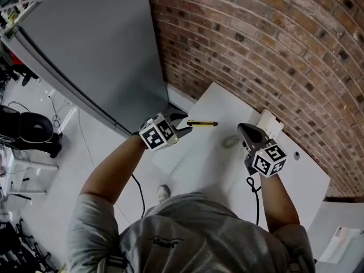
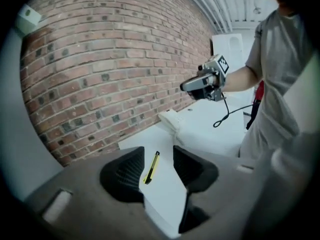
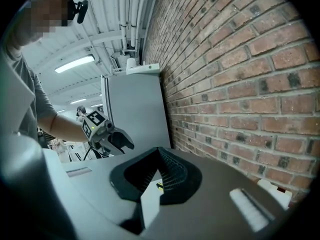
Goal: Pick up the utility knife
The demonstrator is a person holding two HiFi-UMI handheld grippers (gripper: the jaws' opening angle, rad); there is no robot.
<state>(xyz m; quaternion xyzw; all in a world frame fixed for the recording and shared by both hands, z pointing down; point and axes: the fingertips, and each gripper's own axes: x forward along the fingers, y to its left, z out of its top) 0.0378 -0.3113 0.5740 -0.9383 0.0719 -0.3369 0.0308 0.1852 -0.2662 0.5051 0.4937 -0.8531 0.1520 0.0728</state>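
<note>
The utility knife [image 1: 202,123], yellow with black ends, lies flat on the white table [image 1: 213,166] near the brick wall. My left gripper [image 1: 185,123] is just left of the knife's near end, pointing at it, jaws open. In the left gripper view the knife [image 2: 151,168] shows in the gap of that gripper [image 2: 157,152], lying on the table with neither pad touching it. My right gripper [image 1: 242,128] hovers over the table to the knife's right, holding nothing. In the right gripper view its jaws [image 3: 159,154] meet at the tips, and a speck of the yellow knife [image 3: 159,186] shows below them.
A tall grey cabinet [image 1: 96,50] stands left of the table, close to the left gripper. The brick wall [image 1: 256,38] runs along the table's far side. A white box [image 1: 269,121] sits by the wall beyond the right gripper. A black cable [image 1: 253,186] trails from the right gripper.
</note>
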